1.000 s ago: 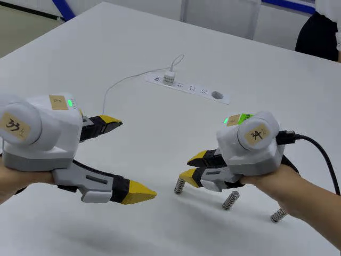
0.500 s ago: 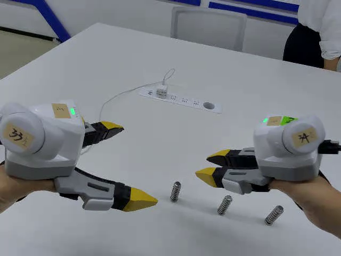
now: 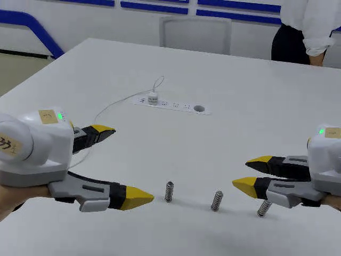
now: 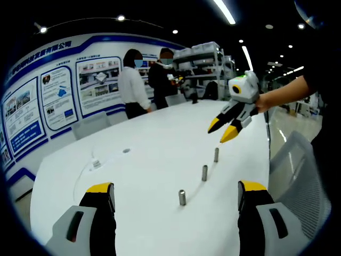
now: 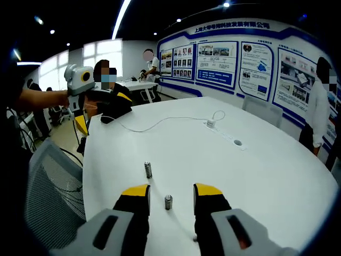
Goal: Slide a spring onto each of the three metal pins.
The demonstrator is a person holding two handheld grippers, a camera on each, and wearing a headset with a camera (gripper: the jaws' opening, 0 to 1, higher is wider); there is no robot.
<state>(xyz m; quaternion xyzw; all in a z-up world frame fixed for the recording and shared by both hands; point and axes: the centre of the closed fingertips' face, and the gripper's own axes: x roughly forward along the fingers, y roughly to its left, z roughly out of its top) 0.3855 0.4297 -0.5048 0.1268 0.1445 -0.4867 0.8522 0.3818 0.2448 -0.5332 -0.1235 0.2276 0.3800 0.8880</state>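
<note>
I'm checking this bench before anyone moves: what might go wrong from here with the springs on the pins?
1. The right tool hangs open close beside the rightmost spring, which looks tilted; a sideways brush might tip it over.
2. The left tool is wide open, its lower tip near the leftmost spring; a forward sweep could knock it.

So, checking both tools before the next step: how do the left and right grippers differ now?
The left gripper has its jaws spread wide; the right gripper has them only narrowly apart. The left gripper's lower jaw tip is beside the leftmost spring, not touching; the right gripper partly covers the rightmost spring in the head view. Both hold nothing and have yellow-tipped black jaws.
</note>
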